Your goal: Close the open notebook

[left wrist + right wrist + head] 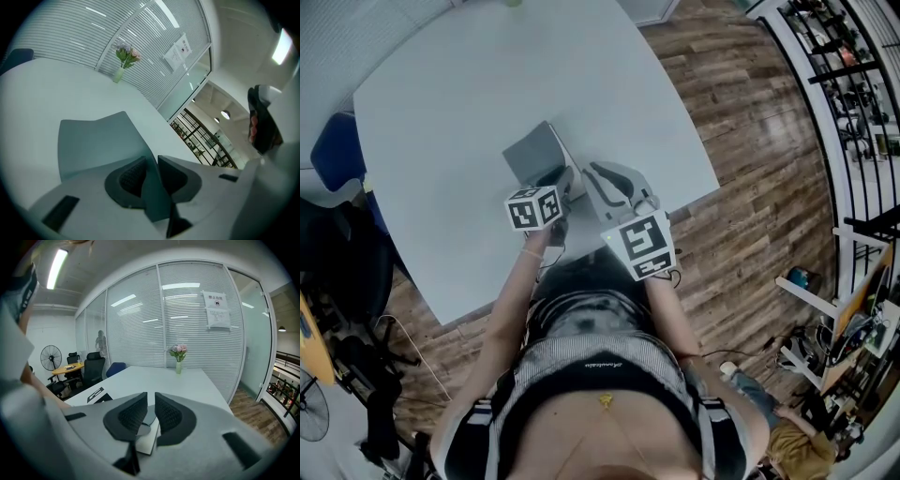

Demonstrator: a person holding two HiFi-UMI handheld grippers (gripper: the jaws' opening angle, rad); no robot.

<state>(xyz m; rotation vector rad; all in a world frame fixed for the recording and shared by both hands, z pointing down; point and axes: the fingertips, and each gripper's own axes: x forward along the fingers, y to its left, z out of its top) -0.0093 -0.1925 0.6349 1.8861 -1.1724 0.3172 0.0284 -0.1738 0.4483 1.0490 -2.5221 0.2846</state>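
While the grey notebook [536,153] lies on the white counter [441,94] close to that counter's near edge, its cover [93,140] is seen lifted off the pages and tilted, so the notebook is not yet closed. The left hand-held gripper [564,176] is held over the counter's near edge, at the notebook's near corner. In the left gripper view the cover's edge is caught passing between the two jaws, close against the right-hand one. The ribbed pad [133,176] of the other jaw is left bare with a gap beside it, so the cover is taken as released, not clamped.

The right hand-held gripper [602,173] is held over the same near edge of the counter, just beside the left one. Its jaws are seen in the right gripper view drawn near to each other with a narrow slit left between them, and nothing is gripped. The notebook's white pages [149,439] are seen below and beyond them. A vase of flowers [178,363] is stood at the counter's far end.
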